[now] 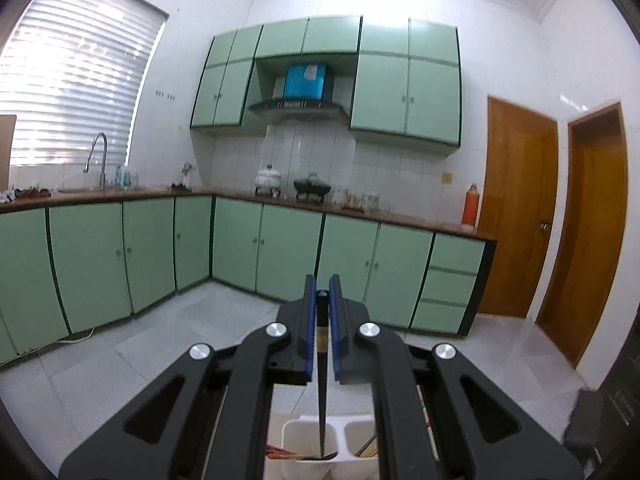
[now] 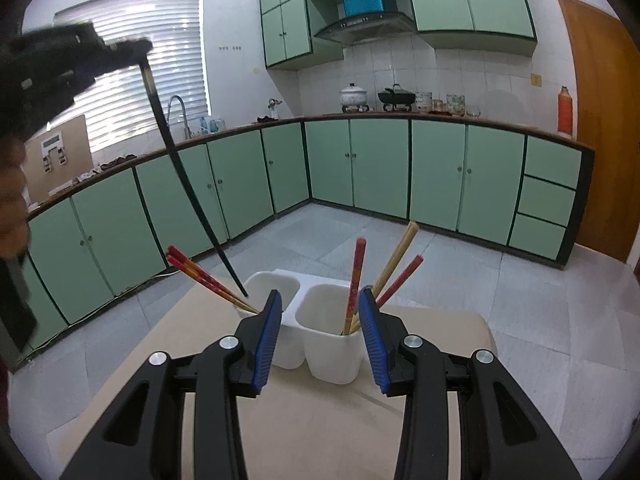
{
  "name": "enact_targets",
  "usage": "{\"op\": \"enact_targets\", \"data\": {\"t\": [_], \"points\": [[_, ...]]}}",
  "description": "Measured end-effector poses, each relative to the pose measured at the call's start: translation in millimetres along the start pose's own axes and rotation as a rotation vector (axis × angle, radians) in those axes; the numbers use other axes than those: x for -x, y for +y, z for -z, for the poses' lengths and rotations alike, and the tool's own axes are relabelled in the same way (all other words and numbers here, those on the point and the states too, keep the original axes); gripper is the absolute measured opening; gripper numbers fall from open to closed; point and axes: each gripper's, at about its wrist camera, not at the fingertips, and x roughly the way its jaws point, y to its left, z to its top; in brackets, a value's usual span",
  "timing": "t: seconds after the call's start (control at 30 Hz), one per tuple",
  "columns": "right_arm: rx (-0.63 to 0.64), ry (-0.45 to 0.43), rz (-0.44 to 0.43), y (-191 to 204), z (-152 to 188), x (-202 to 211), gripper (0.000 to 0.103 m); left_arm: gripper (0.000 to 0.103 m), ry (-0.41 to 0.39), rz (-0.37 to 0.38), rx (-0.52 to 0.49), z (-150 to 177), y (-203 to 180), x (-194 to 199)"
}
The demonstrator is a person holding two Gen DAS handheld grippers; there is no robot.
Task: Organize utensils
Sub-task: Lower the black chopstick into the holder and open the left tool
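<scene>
Chopsticks are the utensils here, and one black chopstick (image 1: pixel 321 380) is clamped between the blue fingers (image 1: pixel 308 328) of the left gripper (image 1: pixel 321 292), which are pressed together on its upper end. In the left wrist view this chopstick hangs down with its thin tip over the left compartment of a white holder (image 1: pixel 308 432). In the right wrist view the same black chopstick (image 2: pixel 188 184) slants from the left gripper (image 2: pixel 132 46), high at the upper left, down to a tip just above the holder's left compartment; it is not possible to tell if the tip touches anything. The right gripper (image 2: pixel 320 320) is nearest to its camera, and its fingers (image 2: pixel 266 344) stand apart with nothing between them, one on each side of the white holder (image 2: pixel 328 356), not touching it. The holder stands on a light beige counter (image 2: pixel 320 432). Its left compartment has red chopsticks (image 2: pixel 200 276) that lean to the left, and its right compartment has a red patterned chopstick (image 2: pixel 355 280), a pale wooden chopstick (image 2: pixel 394 256) and another red chopstick (image 2: pixel 400 280). Farther away are a grey tiled floor (image 2: pixel 540 320), green cabinets (image 2: pixel 380 164), and a window blind (image 2: pixel 168 60).
</scene>
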Motion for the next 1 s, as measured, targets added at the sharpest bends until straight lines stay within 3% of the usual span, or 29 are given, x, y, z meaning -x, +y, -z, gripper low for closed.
{"op": "enact_targets", "data": {"t": [0.53, 0.73, 0.77, 0.83, 1.0], "points": [[0.003, -0.001, 0.018, 0.0, -9.2, -15.7, 0.040, 0.006, 0.172, 0.017, -0.034, 91.2, 19.5, -54.4], [-0.003, 0.012, 0.019, -3.0, -6.2, -17.2, 0.040, 0.009, 0.205, 0.017, -0.061, 101.9, 21.7, -54.9], [-0.005, 0.012, 0.019, -3.2, -6.5, -17.5, 0.040, 0.012, 0.210, 0.017, -0.058, 102.6, 23.3, -53.7], [-0.008, 0.007, 0.018, -2.9, -6.6, -15.1, 0.041, 0.041, 0.207, 0.017, -0.054, 102.4, 26.2, -46.9], [-0.009, 0.004, 0.022, -2.4, -6.5, -11.4, 0.045, 0.063, 0.170, -0.005, -0.043, 101.5, 29.7, -18.3]]}}
